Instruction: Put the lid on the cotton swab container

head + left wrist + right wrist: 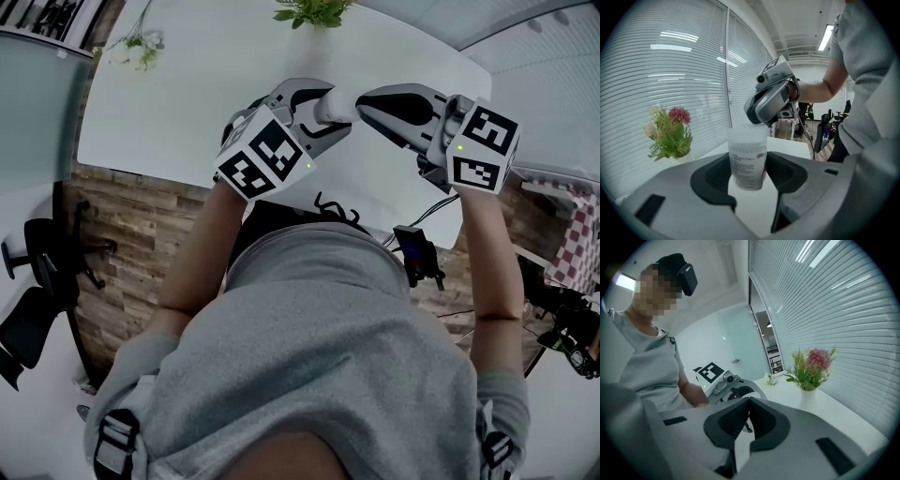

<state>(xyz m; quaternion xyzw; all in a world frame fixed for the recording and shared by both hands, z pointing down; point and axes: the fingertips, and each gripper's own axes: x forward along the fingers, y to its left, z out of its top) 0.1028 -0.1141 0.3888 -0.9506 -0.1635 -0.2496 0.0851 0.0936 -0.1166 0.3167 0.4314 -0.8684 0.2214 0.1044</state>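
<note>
The cotton swab container point(748, 161), a translucent tub with a printed label, stands upright between the jaws of my left gripper point(749, 177), which is shut on its sides and holds it above the white table point(178, 103). A frosted band at the container's top looks like the lid point(748, 133); how it sits I cannot tell. My right gripper point(762, 123) is shut, nothing shows between its jaws, and its tip rests at the container's top edge. In the head view the left gripper point(327, 111) and right gripper point(360, 101) meet at the container point(336, 103).
A vase of pink flowers point(670, 133) stands on the table by the blinds, also in the right gripper view point(811, 369). A smaller flower sprig point(136, 45) lies at the table's far left. An office chair point(37, 281) and a checked cloth point(574, 246) flank the person.
</note>
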